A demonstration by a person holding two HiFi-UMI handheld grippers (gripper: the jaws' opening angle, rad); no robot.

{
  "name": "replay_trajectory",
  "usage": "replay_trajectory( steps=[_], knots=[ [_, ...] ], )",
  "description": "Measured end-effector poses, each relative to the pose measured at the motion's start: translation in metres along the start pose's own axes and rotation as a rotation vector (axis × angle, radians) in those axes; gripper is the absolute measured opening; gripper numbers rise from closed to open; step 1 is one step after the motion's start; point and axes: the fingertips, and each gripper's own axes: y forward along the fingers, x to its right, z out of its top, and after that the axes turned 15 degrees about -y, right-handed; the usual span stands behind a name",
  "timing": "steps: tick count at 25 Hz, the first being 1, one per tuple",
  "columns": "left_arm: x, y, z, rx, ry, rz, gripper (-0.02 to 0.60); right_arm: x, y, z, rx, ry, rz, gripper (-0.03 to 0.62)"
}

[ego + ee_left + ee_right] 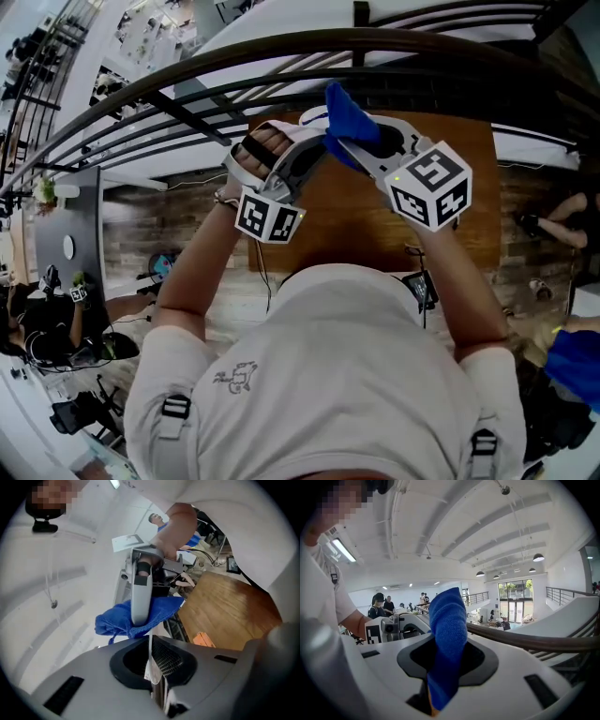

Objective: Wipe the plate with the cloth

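While both grippers hung above the table (375, 234), I saw the left gripper (309, 141) clenched on the plate (153, 672), which showed edge-on as a thin white sliver between its jaws. The right gripper (445, 667) grasped the blue cloth (447, 634), which stood just beside the plate's rim.

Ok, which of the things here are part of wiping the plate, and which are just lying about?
Part of the job:
blue cloth, gripped by the right gripper
plate, seen edge-on in the left gripper

Just lying about:
small orange thing on the wooden table
railing
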Motion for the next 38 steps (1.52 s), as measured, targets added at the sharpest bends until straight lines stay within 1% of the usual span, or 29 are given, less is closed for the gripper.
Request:
replay_trajectory(
  steps=[2,6,11,15,17,20,24,29,34,38],
  knots=[
    [-0.001,-0.003,0.002,0.008,0.043,-0.007,0.017,0.005,-0.007,-0.007,-0.004,0.022,-0.013,0.123],
    [-0.001,-0.011,0.008,0.043,0.097,-0.029,0.017,0.024,-0.021,-0.031,-0.038,0.081,-0.049,0.123],
    [-0.001,-0.020,0.020,0.095,0.127,-0.047,0.017,0.049,-0.028,-0.059,-0.080,0.150,-0.079,0.123],
    [0.004,-0.026,0.044,0.166,0.157,-0.071,0.017,0.062,-0.028,-0.069,-0.124,0.163,-0.070,0.123],
    [0.009,-0.028,0.053,0.194,0.175,-0.088,0.017,0.065,-0.025,-0.071,-0.149,0.158,-0.052,0.123],
    [0.012,-0.029,0.061,0.216,0.198,-0.102,0.017,0.064,-0.018,-0.071,-0.176,0.142,-0.018,0.121],
    [0.015,-0.033,0.064,0.235,0.229,-0.120,0.018,0.061,-0.005,-0.066,-0.203,0.133,0.053,0.121],
    [0.029,-0.032,0.070,0.249,0.270,-0.154,0.018,0.040,0.014,-0.050,-0.242,0.073,0.156,0.121],
    [0.032,-0.029,0.067,0.244,0.286,-0.167,0.018,0.018,0.019,-0.027,-0.212,0.053,0.222,0.121],
    [0.028,-0.024,0.059,0.211,0.280,-0.152,0.017,0.001,0.011,-0.009,-0.171,0.050,0.253,0.121]
  ],
)
